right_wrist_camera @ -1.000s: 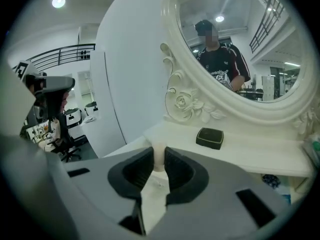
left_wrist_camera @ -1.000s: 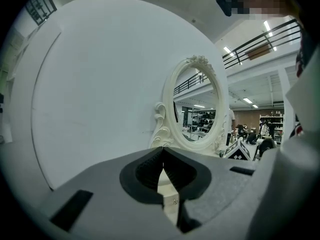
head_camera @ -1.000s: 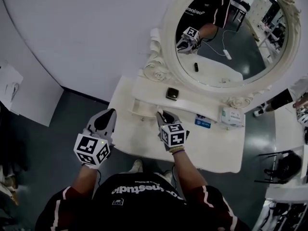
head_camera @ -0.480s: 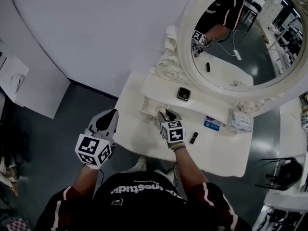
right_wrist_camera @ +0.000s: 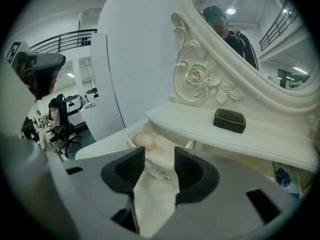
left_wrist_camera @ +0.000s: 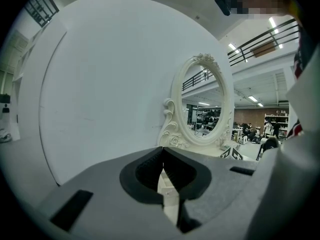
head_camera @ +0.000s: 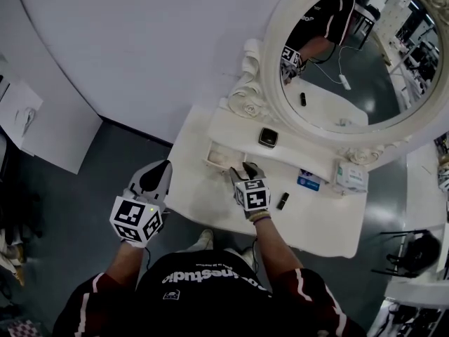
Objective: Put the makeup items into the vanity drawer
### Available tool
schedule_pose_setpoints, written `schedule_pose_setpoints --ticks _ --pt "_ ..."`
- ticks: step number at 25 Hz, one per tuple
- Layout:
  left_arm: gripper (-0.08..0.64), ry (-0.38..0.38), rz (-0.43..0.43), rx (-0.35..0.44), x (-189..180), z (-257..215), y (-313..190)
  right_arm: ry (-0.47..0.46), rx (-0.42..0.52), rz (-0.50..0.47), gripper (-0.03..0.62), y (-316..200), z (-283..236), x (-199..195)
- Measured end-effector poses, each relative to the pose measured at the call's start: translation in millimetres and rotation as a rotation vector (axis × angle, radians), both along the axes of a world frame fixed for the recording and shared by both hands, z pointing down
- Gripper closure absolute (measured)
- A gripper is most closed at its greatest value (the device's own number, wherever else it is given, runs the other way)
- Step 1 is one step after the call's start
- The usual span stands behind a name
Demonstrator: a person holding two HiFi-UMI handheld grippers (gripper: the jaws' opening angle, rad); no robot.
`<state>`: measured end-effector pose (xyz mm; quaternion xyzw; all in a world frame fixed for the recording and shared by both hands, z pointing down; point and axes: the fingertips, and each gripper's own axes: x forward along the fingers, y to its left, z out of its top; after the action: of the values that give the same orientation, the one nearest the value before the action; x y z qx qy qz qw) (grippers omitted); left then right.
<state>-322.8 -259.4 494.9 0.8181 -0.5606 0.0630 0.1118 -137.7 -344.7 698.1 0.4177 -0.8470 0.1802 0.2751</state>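
Right gripper (right_wrist_camera: 159, 156) hangs over the open drawer (right_wrist_camera: 129, 140), its jaws opening with nothing between them. Left gripper (left_wrist_camera: 162, 158) is held off the left edge of the vanity (head_camera: 203, 195), jaws pressed together and empty. Only the head view shows a black tube (head_camera: 282, 201) on the tabletop, just right of the right gripper. Only the right gripper view makes out a peach puff (right_wrist_camera: 145, 141) lying in the drawer. Farther back, a black compact (head_camera: 267, 137) sits on the shelf below the mirror (head_camera: 365, 83).

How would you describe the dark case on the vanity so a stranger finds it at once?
Find the oval mirror with its carved white frame. On the narrow shelf below it lies the case, dark and square. The other dark item, a slim tube, lies on the tabletop.
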Motion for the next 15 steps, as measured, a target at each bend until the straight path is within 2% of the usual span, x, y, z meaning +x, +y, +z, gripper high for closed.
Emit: schedule_pose_setpoints --ticks 15 --pt "0.555 0.021 0.047 0.042 22 -15 4 -0.023 0.067 0.049 0.403 12 -41 25"
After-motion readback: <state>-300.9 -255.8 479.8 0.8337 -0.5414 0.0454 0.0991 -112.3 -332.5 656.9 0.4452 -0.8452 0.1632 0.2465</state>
